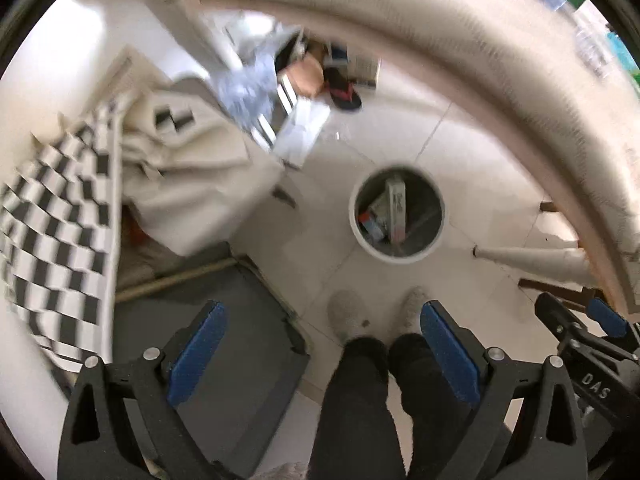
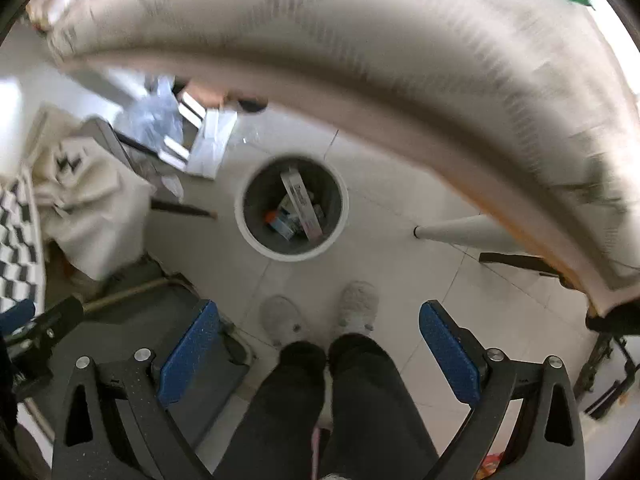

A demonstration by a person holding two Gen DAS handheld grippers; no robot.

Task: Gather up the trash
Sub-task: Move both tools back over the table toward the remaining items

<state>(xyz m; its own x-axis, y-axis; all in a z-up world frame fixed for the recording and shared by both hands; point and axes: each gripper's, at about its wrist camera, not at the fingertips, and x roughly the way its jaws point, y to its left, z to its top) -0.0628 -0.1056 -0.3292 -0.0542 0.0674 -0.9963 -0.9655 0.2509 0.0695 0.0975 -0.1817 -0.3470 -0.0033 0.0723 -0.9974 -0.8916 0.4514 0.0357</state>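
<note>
A round white trash bin (image 1: pixel 434 236) stands on the tiled floor below both grippers; it also shows in the right wrist view (image 2: pixel 246 224). Inside lie a long white box (image 1: pixel 397 212) (image 2: pixel 300 204) and some smaller packets with orange and blue. My left gripper (image 1: pixel 324 352) is open and empty, held high above the floor near the bin. My right gripper (image 2: pixel 320 348) is open and empty too, beside the left one. The right gripper's tip shows at the lower right of the left wrist view (image 1: pixel 580 320).
The table's white edge (image 1: pixel 460 48) (image 2: pixel 360 48) curves across the top, with a white leg (image 1: pixel 532 260) (image 2: pixel 460 232). The person's legs and white slippers (image 1: pixel 348 316) (image 2: pixel 356 304) stand below. A checkered cloth (image 1: pixel 60 240), cream bag (image 1: pixel 192 168) and grey chair seat (image 1: pixel 224 360) are at left.
</note>
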